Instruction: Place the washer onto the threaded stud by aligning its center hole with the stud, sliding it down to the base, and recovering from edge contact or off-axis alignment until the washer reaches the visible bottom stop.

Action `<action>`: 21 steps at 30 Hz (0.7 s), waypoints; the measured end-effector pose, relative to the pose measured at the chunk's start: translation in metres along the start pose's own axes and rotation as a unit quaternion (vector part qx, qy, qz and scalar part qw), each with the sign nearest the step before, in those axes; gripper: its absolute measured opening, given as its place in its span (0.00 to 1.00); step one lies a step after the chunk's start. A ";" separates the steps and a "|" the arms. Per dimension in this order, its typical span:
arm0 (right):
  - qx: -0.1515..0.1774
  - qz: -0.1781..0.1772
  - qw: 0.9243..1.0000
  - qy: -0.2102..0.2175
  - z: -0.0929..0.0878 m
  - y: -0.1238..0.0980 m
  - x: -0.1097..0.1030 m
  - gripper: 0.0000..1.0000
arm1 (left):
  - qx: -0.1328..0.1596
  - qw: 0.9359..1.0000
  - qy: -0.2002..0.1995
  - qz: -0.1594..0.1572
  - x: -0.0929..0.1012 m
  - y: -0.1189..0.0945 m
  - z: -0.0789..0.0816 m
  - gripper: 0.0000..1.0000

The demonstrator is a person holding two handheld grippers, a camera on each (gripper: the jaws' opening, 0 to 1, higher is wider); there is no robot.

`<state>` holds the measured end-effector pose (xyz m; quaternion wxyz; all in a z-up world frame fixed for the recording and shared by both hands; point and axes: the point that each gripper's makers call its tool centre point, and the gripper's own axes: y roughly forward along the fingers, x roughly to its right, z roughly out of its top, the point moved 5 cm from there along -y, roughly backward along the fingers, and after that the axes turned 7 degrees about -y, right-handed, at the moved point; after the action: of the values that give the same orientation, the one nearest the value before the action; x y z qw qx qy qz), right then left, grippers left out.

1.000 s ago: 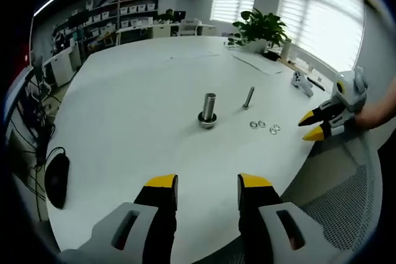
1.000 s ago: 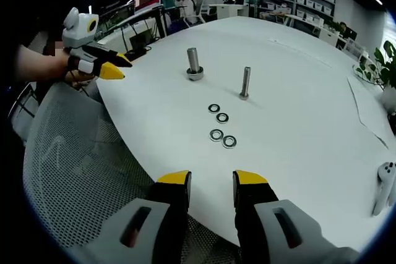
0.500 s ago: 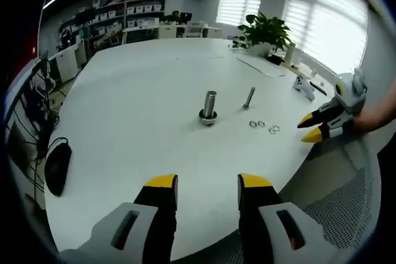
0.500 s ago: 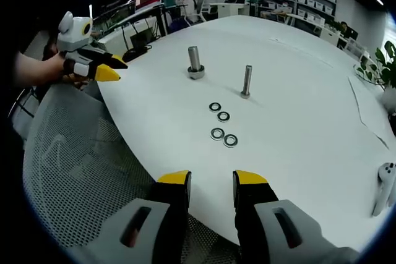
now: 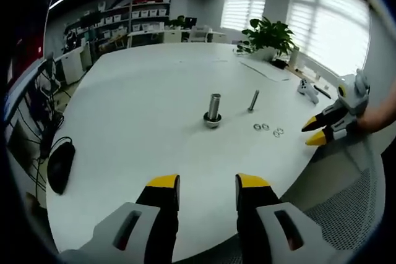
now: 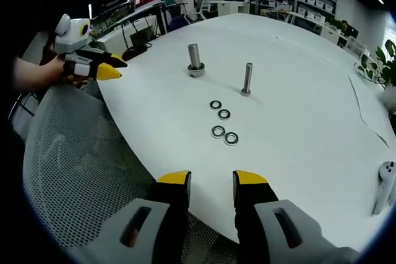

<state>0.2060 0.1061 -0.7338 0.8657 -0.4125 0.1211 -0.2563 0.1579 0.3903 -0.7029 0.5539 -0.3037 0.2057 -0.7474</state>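
Washers, four flat silver rings (image 6: 223,125), lie untouched near thin grey threaded stud (image 6: 247,79); right gripper (image 6: 212,184) and left gripper (image 5: 207,184) narrowly parted, empty. Flat washers risk slipping from the pinch or catching the stud's tip.

Left gripper (image 5: 207,182) parted, empty; washers (image 5: 268,128), seemingly four, beside stud (image 5: 253,100).

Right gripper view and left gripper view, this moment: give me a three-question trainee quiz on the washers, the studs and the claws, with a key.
1. How many washers lie loose on the table?
2. True or false: a washer already sits on the thin stud.
3. The right claw is: A) open and empty, B) shut on a washer, C) touching the thick stud.

Key:
1. Four.
2. False; none has been picked up.
3. A. The left claw is open and empty too.
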 end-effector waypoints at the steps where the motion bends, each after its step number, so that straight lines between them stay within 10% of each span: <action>1: -0.001 -0.001 1.000 0.001 0.000 0.000 0.000 0.30 | -0.002 1.000 0.003 -0.003 0.001 0.000 -0.001 0.34; 21: -0.004 0.001 1.000 0.021 0.000 0.000 0.002 0.30 | -0.002 1.000 0.003 -0.011 0.002 0.000 -0.001 0.33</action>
<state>0.2074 0.1050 -0.7337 0.8616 -0.4102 0.1410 -0.2636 0.1569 0.3881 -0.7030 0.5446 -0.3053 0.2056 -0.7536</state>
